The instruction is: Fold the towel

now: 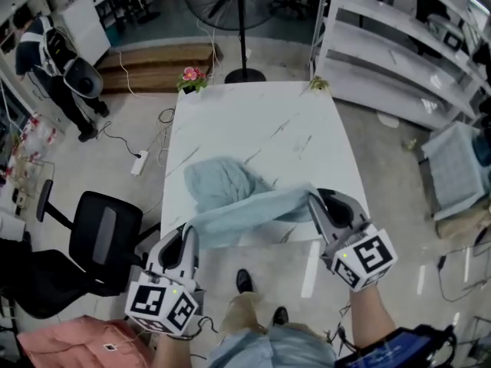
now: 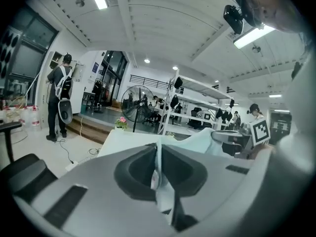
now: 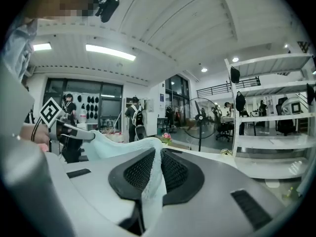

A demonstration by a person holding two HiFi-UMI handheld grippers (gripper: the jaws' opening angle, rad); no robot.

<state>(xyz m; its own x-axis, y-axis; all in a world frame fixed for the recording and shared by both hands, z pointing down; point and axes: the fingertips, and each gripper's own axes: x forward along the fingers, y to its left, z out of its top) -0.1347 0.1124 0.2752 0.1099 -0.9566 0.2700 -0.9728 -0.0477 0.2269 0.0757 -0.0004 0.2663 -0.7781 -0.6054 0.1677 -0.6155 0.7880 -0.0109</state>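
The pale blue towel (image 1: 230, 198) lies on the white marble table (image 1: 253, 121), toward the table's 6 o'clock edge. Part of it sits bunched in a soft heap on the surface. One edge is drawn out in a band from about 7 o'clock to 4 o'clock of the heap, strung between the two grippers.

The left gripper (image 1: 189, 234) is at the band's 7 o'clock end, by the table's near left corner. Its own view shows the jaws clenched on a thin fold of the towel, with cloth trailing down between them. The right gripper (image 1: 314, 199) is at the 4 o'clock end. Its ribbed pads are likewise pinched on the towel's edge, and the fabric runs off toward the other gripper.

In the head view, a pot of pink flowers (image 1: 192, 76) stands at the table's 11 o'clock corner. A standing fan (image 1: 242, 21) is on the floor at 12 o'clock. White shelving (image 1: 399, 44) runs along at 2 o'clock, and a black office chair (image 1: 100, 236) sits at 8 o'clock. A person (image 1: 46, 60) stands at 10 o'clock. A pink cloth (image 1: 69, 343) lies at 7 o'clock, beside the left gripper.
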